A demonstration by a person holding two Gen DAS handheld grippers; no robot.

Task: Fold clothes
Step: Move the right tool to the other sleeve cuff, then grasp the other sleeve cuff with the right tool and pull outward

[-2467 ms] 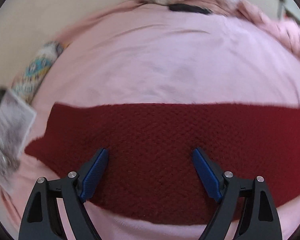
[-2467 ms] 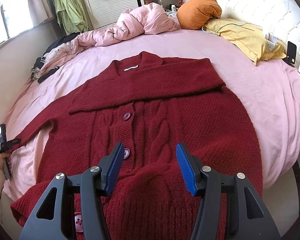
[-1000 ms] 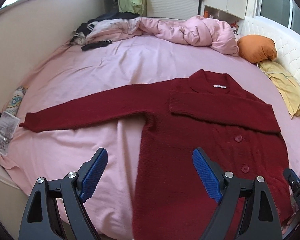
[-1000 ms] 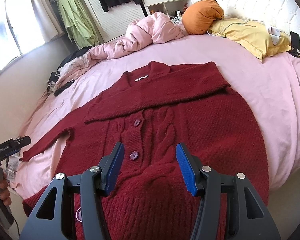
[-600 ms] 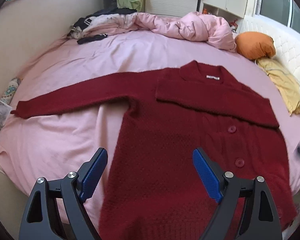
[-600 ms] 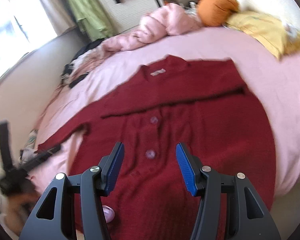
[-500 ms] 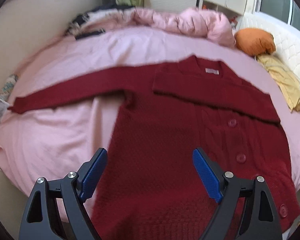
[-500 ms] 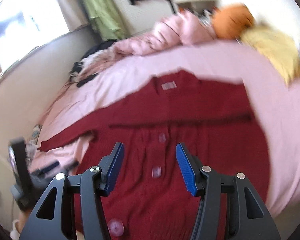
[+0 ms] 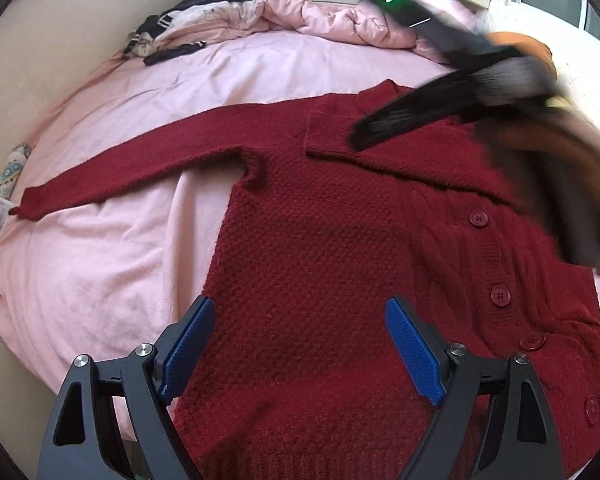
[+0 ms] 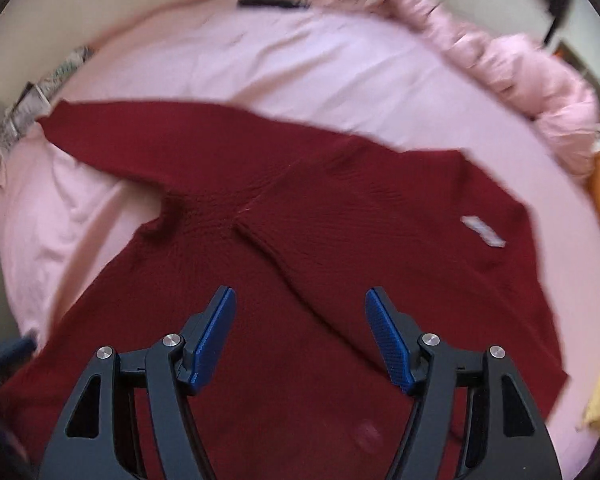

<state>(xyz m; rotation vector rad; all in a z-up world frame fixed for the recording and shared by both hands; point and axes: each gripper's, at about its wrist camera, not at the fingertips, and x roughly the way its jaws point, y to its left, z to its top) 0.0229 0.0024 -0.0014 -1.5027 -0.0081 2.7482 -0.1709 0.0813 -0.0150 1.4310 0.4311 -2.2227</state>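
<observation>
both wrist views downward, sharing cardigan (image 9: pixel 320 248)

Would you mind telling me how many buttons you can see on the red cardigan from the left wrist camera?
4: upper button, second button, third button and a faint fourth button, running down the cardigan. The blurred right gripper may hide more.

Bare pink sheet (image 9: pixel 100 264) left (open), crumpled duvet (image 9: pixel 332 24) behind

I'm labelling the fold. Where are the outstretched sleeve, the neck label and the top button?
outstretched sleeve (image 9: pixel 140 168), left wrist view, mid-length
neck label (image 10: pixel 483 232), right wrist view, centre of the white tag
top button (image 9: pixel 478 218), left wrist view, button face
</observation>
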